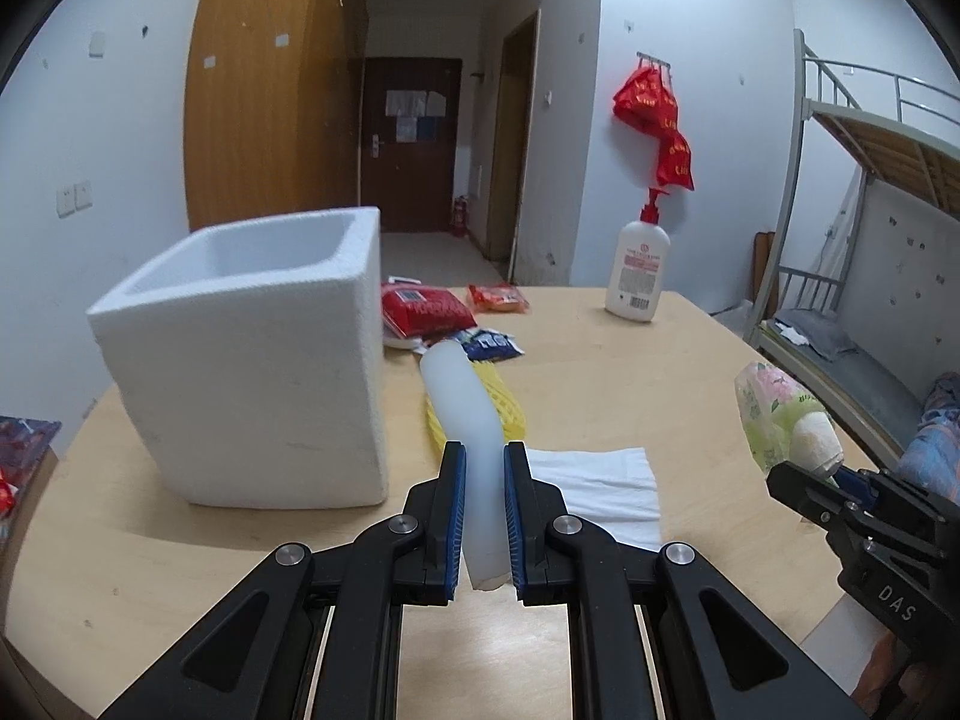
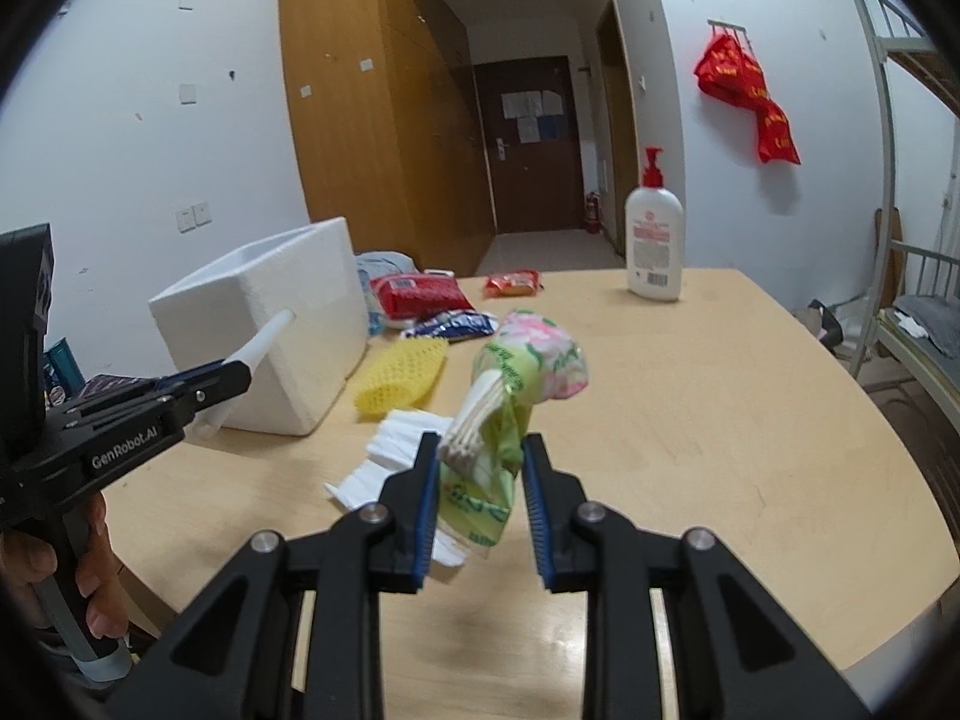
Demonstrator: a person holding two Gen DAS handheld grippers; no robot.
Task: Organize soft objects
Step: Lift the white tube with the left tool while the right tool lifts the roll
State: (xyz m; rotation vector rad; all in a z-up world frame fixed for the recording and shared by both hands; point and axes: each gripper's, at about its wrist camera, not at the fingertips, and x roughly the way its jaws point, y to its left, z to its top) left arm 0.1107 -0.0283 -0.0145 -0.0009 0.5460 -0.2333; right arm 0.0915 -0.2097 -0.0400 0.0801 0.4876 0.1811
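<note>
My left gripper [image 1: 483, 456] is shut on a translucent white foam tube [image 1: 462, 414], held above the table beside a white styrofoam box [image 1: 252, 372]. The tube and left gripper [image 2: 237, 373] also show at the left of the right wrist view, close to the box [image 2: 270, 324]. My right gripper [image 2: 480, 447] is shut on a green floral tissue pack [image 2: 510, 396] with white tissues sticking out, lifted off the table. That pack [image 1: 780, 414] and the right gripper [image 1: 804, 480] show at the right of the left wrist view. A yellow foam net [image 2: 402, 381] and white tissues [image 2: 390, 450] lie on the table.
Red snack packets [image 2: 417, 294] [image 2: 513, 283] and a blue packet [image 2: 450, 324] lie behind the box. A white lotion pump bottle [image 2: 654, 234] stands at the far edge of the wooden table [image 2: 720, 420]. A bunk bed [image 1: 852, 312] stands to the right.
</note>
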